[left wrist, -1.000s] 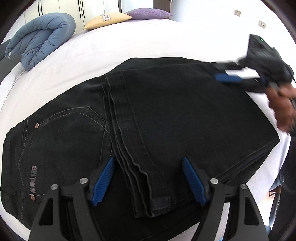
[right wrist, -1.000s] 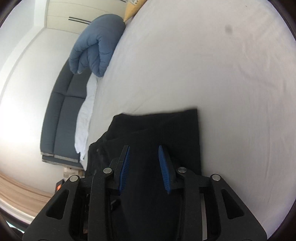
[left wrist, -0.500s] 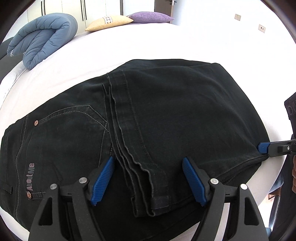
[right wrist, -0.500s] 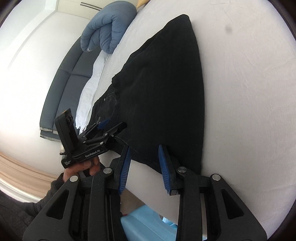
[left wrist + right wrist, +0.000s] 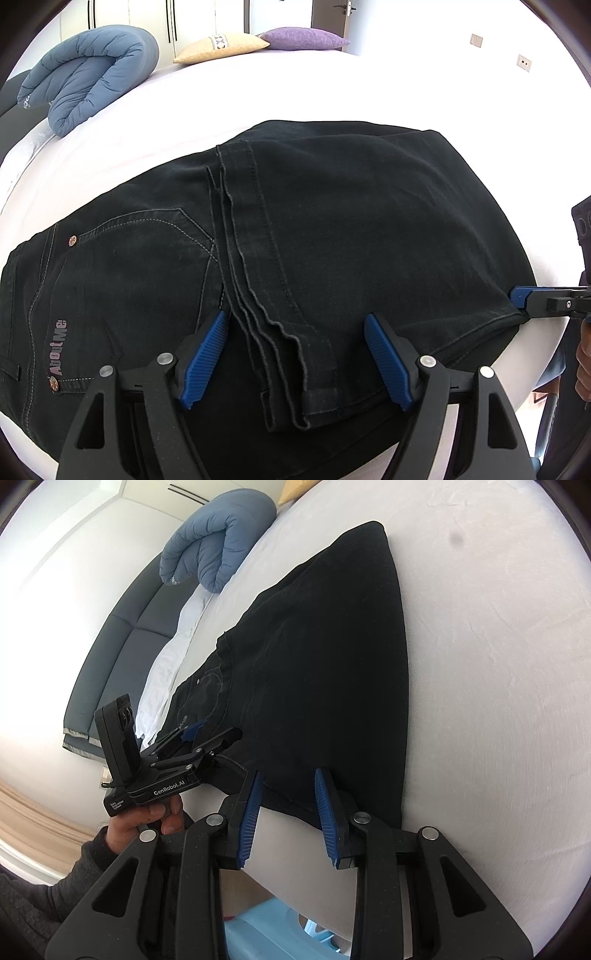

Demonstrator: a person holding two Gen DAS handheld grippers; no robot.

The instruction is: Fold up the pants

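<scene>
The left gripper (image 5: 295, 363) has its fingers (image 5: 205, 360) wide apart. They hover over the hems of the pants (image 5: 332, 240) and grip nothing; whether the pads touch the cloth, I cannot tell. The right gripper (image 5: 290, 814) has its fingers (image 5: 327, 812) narrow, with a clear gap between the blue ribbed pads. The folded edge of the pants (image 5: 325, 672) lies in front of this gap, at the near edge of the bed (image 5: 498, 664), and the pads do not press it.

The pants are black denim, folded in half, with the legs laid over the seat part. Pale stitching draws a curved pocket, and small copper rivets and a printed logo show near the waist. The hems make several wavy layers. The pants lie flat along the near edge of the bed, on a smooth white sheet.

Beyond the pants the bed is open and white up to the far edge, where a blue quilted duvet (image 5: 92, 74), rolled, and two pillows (image 5: 258, 40) lie.
</scene>
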